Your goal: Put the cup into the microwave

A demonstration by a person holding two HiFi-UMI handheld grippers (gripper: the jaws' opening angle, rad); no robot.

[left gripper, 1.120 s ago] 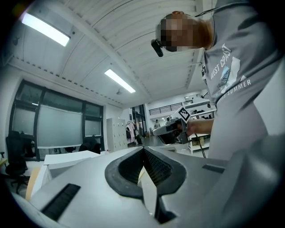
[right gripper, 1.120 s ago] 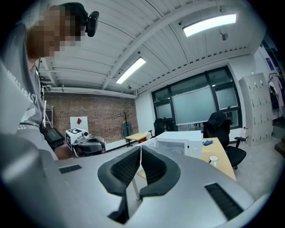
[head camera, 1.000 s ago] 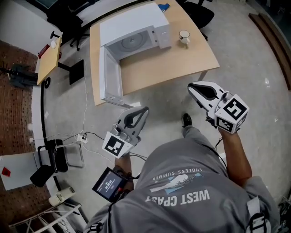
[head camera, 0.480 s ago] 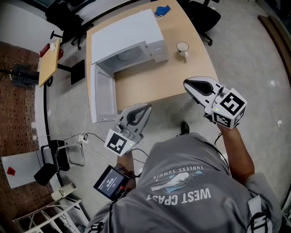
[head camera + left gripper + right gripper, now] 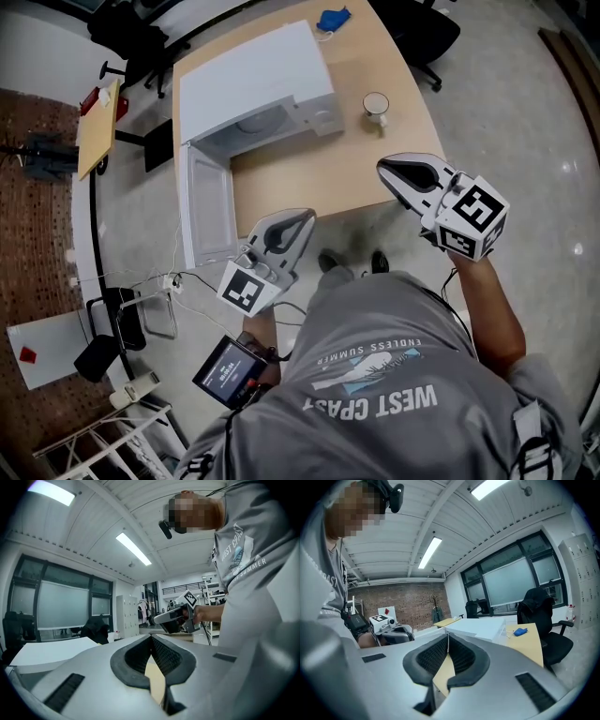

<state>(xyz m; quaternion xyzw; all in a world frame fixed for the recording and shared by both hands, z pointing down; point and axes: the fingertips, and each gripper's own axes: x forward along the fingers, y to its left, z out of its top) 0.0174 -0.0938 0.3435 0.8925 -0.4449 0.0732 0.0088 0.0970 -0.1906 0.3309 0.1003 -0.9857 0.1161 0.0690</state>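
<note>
We wear a grey short-sleeved T-shirt (image 5: 412, 328); white lettering (image 5: 370, 401) and a small blue-and-white picture run across its chest. A pale webbing strap (image 5: 527, 441) crosses the T-shirt's right shoulder. Just past the T-shirt's hem show two dark shoes (image 5: 378, 262). Left of the T-shirt, a black screen unit (image 5: 228, 373) sits on our forearm. The left gripper (image 5: 306, 217) and right gripper (image 5: 382, 169), either side of the T-shirt, have pale grey shells, black ribbed pads and white cubes (image 5: 469, 220) with black square markers.
</note>
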